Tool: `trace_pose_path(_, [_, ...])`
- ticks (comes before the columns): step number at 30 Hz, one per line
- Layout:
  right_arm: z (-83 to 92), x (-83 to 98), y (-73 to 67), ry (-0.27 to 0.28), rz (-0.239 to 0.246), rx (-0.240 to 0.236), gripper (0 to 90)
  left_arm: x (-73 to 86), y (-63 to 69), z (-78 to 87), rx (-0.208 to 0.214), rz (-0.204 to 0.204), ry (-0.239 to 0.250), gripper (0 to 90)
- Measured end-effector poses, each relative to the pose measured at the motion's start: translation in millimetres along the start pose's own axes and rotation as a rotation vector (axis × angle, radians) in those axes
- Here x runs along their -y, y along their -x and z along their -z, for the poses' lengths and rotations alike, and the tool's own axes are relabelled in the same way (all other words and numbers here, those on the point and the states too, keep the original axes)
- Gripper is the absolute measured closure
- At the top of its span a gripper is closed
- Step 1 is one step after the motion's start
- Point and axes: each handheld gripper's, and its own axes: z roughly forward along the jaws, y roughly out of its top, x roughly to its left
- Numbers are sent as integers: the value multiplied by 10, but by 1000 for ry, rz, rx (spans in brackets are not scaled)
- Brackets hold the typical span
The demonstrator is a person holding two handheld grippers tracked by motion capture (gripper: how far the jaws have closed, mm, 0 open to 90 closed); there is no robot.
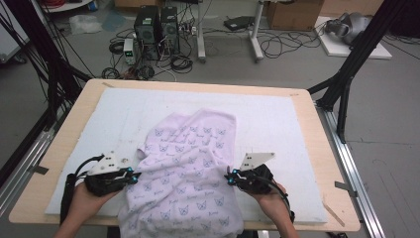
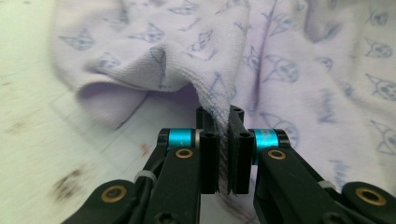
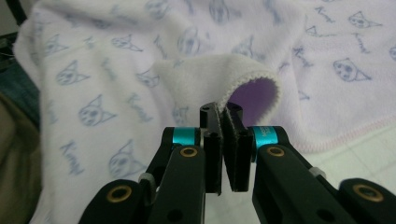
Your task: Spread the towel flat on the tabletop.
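Both sets of fingers are pinched tight on cloth: my left gripper [image 2: 223, 140] has a fold of the lilac towel [image 1: 183, 168] clamped between its pads, and my right gripper [image 3: 223, 140] bites a curled hem of the same towel, the jaws nearly meeting with only fabric between them. From the high view the towel lies rumpled on the white mat [image 1: 277, 119] at the near middle of the table [image 1: 64, 134], its lower end spilling over the near edge toward me, with my left gripper [image 1: 130, 174] at its left side and my right gripper [image 1: 231, 176] at its right side. My worry is that each bite looks shallow; on the right I seem to hold only the rolled lip of the hem, so a quick lift or a pull apart could let it slide out. On the left I may have caught more than one layer, which would drag a fold along rather than a single edge. I cannot tell how many layers sit in either pinch, where the towel's corners are under the bunching, or how much hangs below the table.
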Motion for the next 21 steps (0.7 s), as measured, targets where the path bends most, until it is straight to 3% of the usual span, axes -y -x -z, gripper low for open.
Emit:
trace_pose_path(2, [93, 42, -48, -6, 8, 9, 870, 61, 5, 52, 17, 20, -13, 819])
trace_pose_path(4, [142, 77, -83, -11, 5, 10, 860, 107, 20, 66, 4, 22, -34, 665])
trace_pose_path(7, [200, 64, -66, -1, -3, 31, 737, 112, 13, 79, 0, 28, -25, 478])
trace_pose_path(11, [205, -1, 24, 29, -33, 21, 659, 14, -21, 43, 1, 56, 10, 405])
trace_pose_path(16, [52, -112, 130, 48, -73, 0, 527, -134, -108, -82, 98, 110, 57, 378])
trace_pose_path(18, [-27, -141, 174, 41, -80, -13, 479, -169, -129, -130, 99, 117, 64, 364])
trace_pose_path(21, [-81, -185, 211, 35, -73, -14, 452, -215, -172, -200, 139, 127, 79, 352])
